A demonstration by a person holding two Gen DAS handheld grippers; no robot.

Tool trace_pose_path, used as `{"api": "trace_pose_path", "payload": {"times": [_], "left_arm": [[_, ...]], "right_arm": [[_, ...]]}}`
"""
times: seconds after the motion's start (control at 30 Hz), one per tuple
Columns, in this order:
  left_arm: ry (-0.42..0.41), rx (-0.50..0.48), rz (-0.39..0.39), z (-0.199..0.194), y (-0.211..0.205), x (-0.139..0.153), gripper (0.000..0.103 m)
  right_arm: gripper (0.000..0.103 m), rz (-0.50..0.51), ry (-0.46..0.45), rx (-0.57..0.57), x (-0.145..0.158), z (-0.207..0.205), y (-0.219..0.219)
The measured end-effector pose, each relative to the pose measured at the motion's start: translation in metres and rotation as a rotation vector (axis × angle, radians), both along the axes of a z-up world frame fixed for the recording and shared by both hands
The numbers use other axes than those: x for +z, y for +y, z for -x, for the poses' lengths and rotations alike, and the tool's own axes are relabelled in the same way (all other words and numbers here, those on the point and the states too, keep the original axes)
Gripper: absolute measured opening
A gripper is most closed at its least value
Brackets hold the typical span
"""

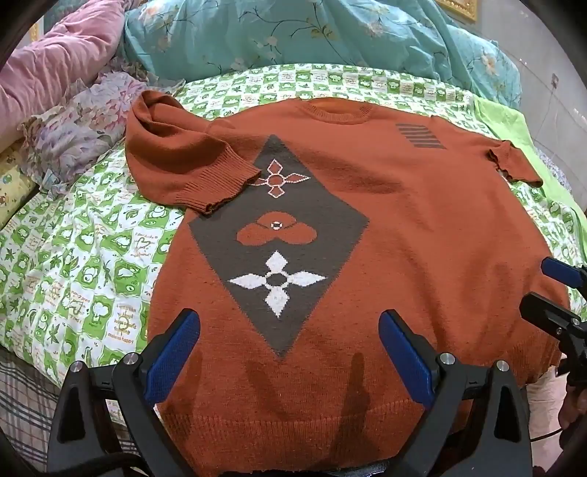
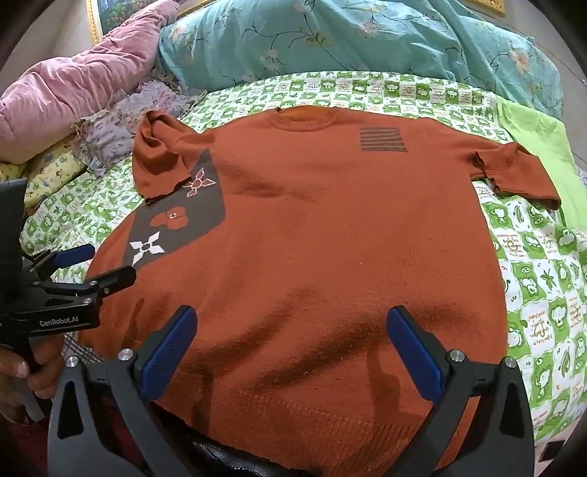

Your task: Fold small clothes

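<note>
Both tongs gape wide and grasp nothing: the left tongs [image 1: 290,352] and right tongs [image 2: 291,348] hover over the ribbed hem of the rust-orange sweater [image 1: 403,227]. It lies face up ahead of them on the green-checked bedsheet [image 1: 73,279], one sleeve [image 1: 183,165] folded inward. Beyond lie a teal floral quilt [image 1: 293,33] and pink bedding [image 1: 55,62].

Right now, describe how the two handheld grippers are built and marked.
Both the left gripper and the right gripper have black plastic frames, silver bolts and two ribbed blue finger pads. The left gripper's side reads "GenRobot.AI" in white. A black cable runs beneath it.
</note>
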State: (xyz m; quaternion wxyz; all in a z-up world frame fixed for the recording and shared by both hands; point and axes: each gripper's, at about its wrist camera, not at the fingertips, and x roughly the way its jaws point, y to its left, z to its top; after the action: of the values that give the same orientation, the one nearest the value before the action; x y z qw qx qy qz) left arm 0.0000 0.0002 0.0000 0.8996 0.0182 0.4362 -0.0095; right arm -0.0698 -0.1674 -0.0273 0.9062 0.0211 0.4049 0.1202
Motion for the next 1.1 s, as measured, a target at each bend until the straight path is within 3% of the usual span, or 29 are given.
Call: {"api": "trace_pose_path", "payload": {"times": [1.1], "left_arm": [[-0.015, -0.001, -0.007, 0.002, -0.003, 0.003, 0.098]], "right_arm": [[0.103, -0.034, -0.013, 0.013, 0.012, -0.002, -0.003]]}}
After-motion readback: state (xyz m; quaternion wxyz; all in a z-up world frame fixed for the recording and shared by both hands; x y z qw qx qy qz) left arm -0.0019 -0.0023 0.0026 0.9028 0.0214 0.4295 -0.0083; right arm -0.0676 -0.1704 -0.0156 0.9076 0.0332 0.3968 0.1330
